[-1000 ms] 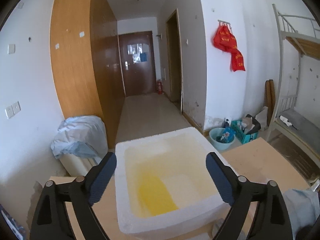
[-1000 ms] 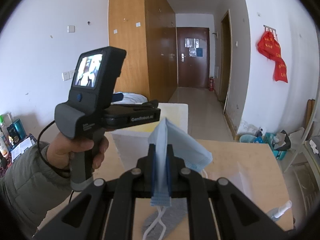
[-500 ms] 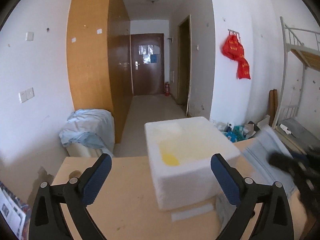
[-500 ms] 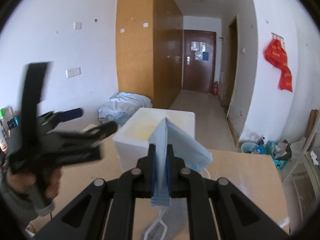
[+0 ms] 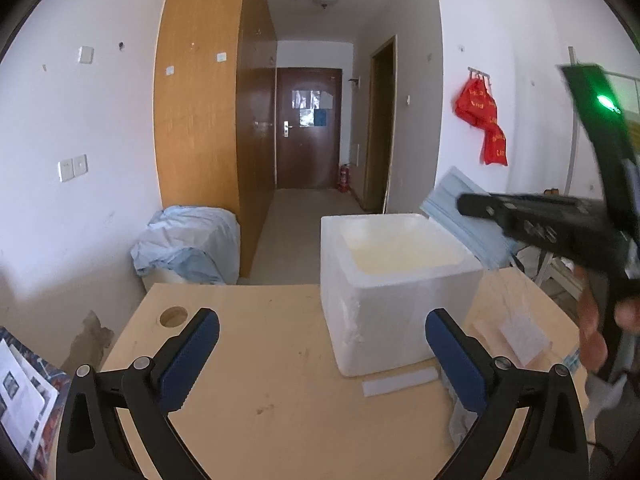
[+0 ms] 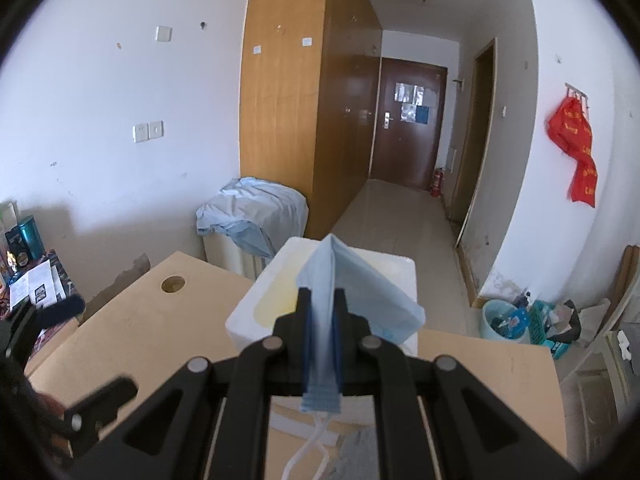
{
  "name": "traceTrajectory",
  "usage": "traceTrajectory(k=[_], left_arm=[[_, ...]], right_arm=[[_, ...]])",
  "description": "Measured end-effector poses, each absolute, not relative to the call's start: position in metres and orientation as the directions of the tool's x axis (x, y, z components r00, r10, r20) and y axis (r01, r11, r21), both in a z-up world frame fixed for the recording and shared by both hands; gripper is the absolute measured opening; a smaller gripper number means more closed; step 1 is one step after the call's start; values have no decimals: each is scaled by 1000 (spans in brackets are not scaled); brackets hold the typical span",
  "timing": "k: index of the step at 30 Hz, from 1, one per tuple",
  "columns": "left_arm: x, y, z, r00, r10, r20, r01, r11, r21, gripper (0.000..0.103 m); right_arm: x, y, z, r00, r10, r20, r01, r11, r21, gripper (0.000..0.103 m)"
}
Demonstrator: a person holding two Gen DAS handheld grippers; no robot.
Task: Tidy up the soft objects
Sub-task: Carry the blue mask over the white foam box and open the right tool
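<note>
Foam box (image 5: 396, 284) sits on the wooden table (image 5: 260, 380), open top up. My right gripper (image 6: 320, 320) is clamped on a folded blue face mask (image 6: 352, 292), held up over the box's near rim, ear loop dangling below the jaws. My left gripper (image 5: 320, 356) has just been opening, jaws now wide with nothing between them, low over the table left of the box.

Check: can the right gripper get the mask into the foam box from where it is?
Probably yes. The right gripper is shut on the mask, which hangs just short of the foam box. The box's top is open, and nothing lies between them.
</note>
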State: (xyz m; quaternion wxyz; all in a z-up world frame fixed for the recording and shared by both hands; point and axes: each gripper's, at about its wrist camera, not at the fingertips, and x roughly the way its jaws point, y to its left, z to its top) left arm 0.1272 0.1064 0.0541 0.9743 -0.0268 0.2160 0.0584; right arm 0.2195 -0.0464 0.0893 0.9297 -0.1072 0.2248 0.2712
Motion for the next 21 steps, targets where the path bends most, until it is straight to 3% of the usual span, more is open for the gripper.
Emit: traceTrajectory(k=[21], left_arm=[[127,106,41,898,66,-436,-100,993,-56,103]], right_arm=[[286,-19,50,698,377,-609,-522,850,-73,12]])
